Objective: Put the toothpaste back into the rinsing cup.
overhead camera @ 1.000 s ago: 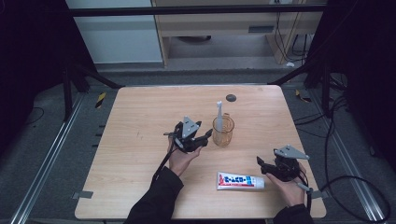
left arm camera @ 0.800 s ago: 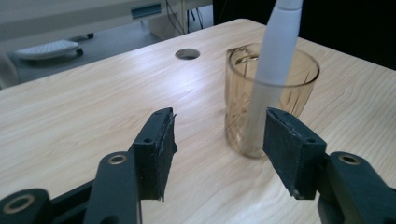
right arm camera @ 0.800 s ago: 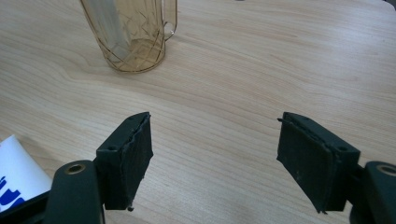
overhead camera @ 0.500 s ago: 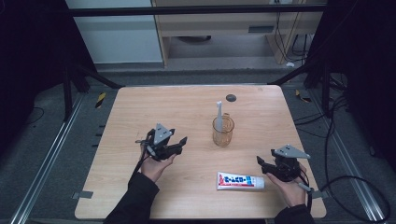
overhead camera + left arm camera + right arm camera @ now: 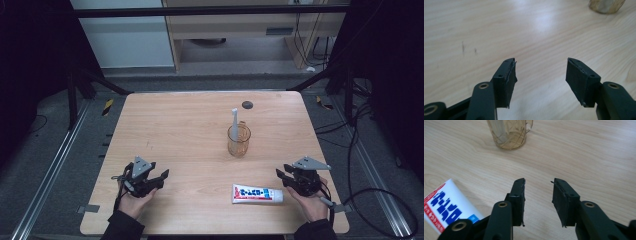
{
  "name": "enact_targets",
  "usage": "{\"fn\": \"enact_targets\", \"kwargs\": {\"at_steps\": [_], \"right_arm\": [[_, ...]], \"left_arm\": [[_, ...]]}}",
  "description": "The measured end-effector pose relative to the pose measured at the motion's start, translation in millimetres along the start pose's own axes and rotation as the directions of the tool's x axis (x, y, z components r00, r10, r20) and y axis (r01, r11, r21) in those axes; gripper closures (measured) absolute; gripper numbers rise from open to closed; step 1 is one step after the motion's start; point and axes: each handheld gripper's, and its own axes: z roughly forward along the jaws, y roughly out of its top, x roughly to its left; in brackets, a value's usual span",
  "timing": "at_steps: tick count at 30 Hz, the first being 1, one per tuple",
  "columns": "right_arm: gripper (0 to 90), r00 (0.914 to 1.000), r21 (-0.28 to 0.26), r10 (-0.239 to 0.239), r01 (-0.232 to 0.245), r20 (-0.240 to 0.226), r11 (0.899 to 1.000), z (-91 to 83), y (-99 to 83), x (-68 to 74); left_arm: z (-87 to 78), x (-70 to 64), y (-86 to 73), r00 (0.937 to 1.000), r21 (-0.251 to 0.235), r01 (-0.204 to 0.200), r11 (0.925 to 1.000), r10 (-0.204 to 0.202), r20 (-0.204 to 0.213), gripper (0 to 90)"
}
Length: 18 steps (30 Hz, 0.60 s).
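Note:
An amber glass mug (image 5: 238, 140) stands mid-table with a white toothbrush (image 5: 234, 122) upright in it. Its base shows as the mug (image 5: 605, 5) at the top right of the left gripper view, and as the mug (image 5: 509, 133) at the top of the right gripper view. A white toothpaste tube (image 5: 257, 193) with blue and red print lies flat near the front edge; the tube (image 5: 445, 206) is just left of my right gripper (image 5: 538, 185). My right gripper (image 5: 283, 175) is open and empty. My left gripper (image 5: 161, 176) sits at the front left, open over bare wood, also empty (image 5: 541, 64).
The wooden table (image 5: 185, 130) has a small dark round spot (image 5: 247, 104) near its far edge. Metal frame rails and cables run along both sides on the grey floor. A strip of tape (image 5: 85, 208) marks the front left corner.
My left gripper has drawn back from beside the mug to the front left of the table, open. The right gripper, mug and tube have stayed put.

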Motion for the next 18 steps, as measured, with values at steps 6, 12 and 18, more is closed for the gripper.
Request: {"fn": "enact_targets", "kwargs": {"at_steps": [6, 12, 18], "right_arm": [[71.5, 0.9989, 0.027, -0.013, 0.014, -0.046, 1.000, -0.8, -0.3, 6.1], [80.1, 0.9936, 0.032, -0.033, 0.037, -0.108, 0.999, -3.9, 4.5, 20.8], [89.7, 0.9790, 0.038, -0.042, 0.051, -0.199, 0.998, -6.0, 5.6, 38.7]], "left_arm": [[-13.5, 9.1, -18.1, 0.9998, 0.023, 0.009, 0.9997, -0.009, -0.016, 42.5], [-19.2, 13.3, -19.1, 0.9986, 0.017, 0.019, 0.9997, -0.018, -0.049, 47.2], [-17.5, 11.6, -20.3, 0.9959, 0.044, -0.022, 0.9988, 0.026, -0.087, 51.4]]}}
